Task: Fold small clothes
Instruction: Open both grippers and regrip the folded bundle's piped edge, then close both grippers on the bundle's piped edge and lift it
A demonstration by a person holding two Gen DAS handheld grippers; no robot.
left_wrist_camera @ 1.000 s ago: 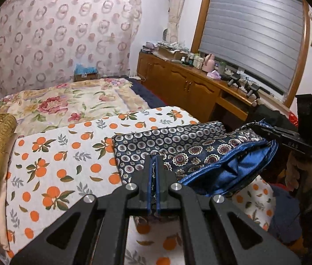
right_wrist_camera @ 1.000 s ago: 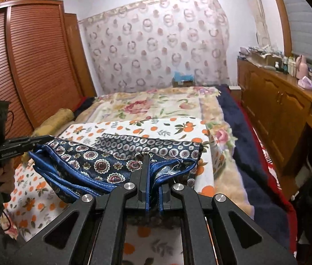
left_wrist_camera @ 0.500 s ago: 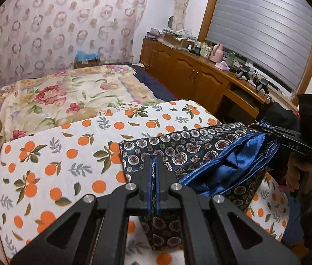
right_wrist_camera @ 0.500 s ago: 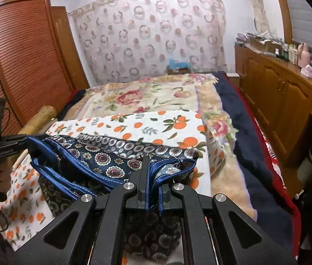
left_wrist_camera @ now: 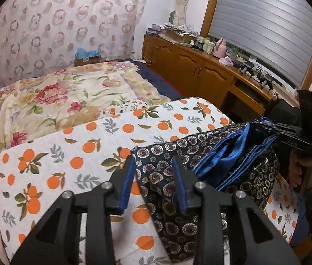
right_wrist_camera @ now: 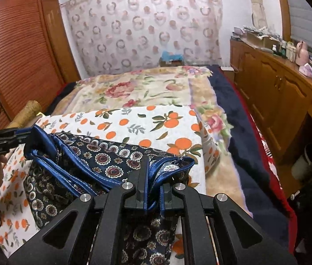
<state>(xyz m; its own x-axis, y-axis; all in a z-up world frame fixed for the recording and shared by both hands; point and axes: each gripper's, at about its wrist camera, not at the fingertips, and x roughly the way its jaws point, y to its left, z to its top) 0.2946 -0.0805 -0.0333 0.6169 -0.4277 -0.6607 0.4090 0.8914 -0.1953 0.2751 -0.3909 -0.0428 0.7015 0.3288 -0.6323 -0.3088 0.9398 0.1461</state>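
A: Status? Left gripper [left_wrist_camera: 153, 176] stands open, lower centre of frame, garment [left_wrist_camera: 200, 165] corner lying between its fingers.

B: Right gripper [right_wrist_camera: 153, 187] clamps the blue-trimmed hem. Garment partly doubled on the orange-print bedspread [left_wrist_camera: 67, 154]; fold unfinished, flattening left, I judge.

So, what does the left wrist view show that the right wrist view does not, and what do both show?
Only the left wrist view shows the left gripper with jaws apart, holding nothing, and the grey window blind. Only the right wrist view shows the brown slatted wardrobe and the right gripper with jaws closed on the blue hem of the patterned shorts. Both show the shorts, the orange-print cloth under them, the floral blanket, the wooden cabinets and the ring-patterned curtain.
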